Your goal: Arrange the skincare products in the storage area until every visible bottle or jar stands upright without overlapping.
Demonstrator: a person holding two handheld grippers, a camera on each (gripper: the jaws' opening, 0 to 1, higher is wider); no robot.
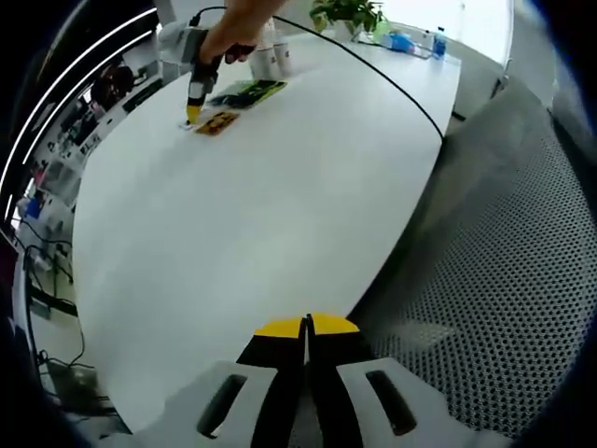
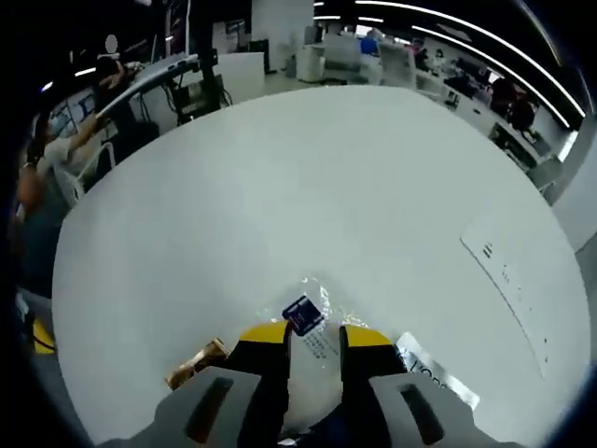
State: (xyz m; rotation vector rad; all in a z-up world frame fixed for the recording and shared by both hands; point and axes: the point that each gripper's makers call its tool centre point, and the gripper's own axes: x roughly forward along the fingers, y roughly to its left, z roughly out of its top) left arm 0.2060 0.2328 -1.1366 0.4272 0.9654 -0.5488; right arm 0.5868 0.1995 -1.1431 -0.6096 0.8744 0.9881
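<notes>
In the right gripper view my right gripper (image 2: 314, 336) points down at the white table (image 2: 308, 187). Its yellow-tipped jaws stand narrowly apart, closed on a clear sachet with a blue label (image 2: 303, 315). A gold-brown packet (image 2: 196, 359) lies just left of the jaws and a white printed packet (image 2: 434, 373) just right. In the left gripper view my left gripper (image 1: 307, 325) is shut and empty over the near table edge. Far across the table a hand holds the right gripper (image 1: 196, 89) beside an orange packet (image 1: 217, 122), a dark green packet (image 1: 247, 93) and white bottles (image 1: 270, 61).
A grey mesh chair (image 1: 504, 280) stands against the table edge on the right of the left gripper view. A plant (image 1: 350, 14) and blue bottles (image 1: 410, 42) sit at the far end. A printed paper sheet (image 2: 508, 280) lies on the table. A person (image 2: 47, 159) sits beyond it.
</notes>
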